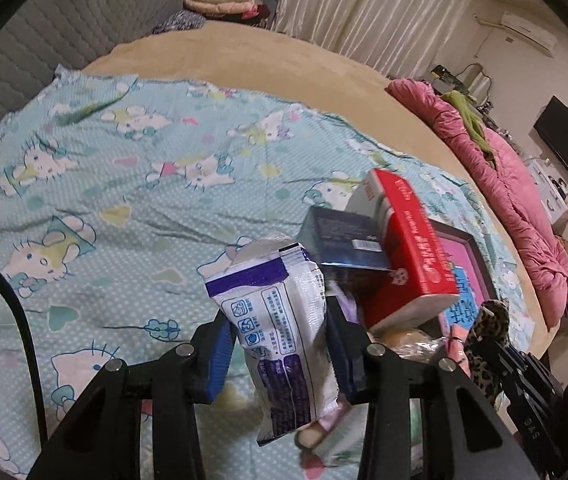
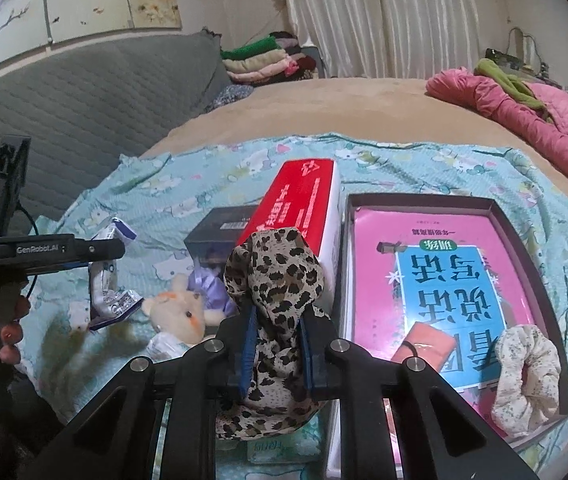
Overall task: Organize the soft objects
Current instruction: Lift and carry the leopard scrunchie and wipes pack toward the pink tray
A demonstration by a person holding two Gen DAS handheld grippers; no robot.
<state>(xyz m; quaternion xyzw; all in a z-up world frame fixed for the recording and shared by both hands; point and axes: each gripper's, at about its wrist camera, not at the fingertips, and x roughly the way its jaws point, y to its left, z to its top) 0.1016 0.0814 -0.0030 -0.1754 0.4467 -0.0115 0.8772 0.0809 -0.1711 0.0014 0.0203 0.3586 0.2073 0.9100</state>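
Your left tool (image 1: 280, 340) clamps the white-and-purple tissue pack (image 1: 280, 320), held clear above the cartoon-cat sheet (image 1: 124, 200). Your right tool (image 2: 276, 344) grips the leopard-print scrunchie (image 2: 276, 280), just beside the shallow box (image 2: 524, 240) where a floral scrunchie (image 2: 528, 376) lies.

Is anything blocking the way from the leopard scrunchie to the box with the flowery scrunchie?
Nothing visible does. The right gripper holds the leopard scrunchie just left of the open box; the red carton stands behind it, not between.
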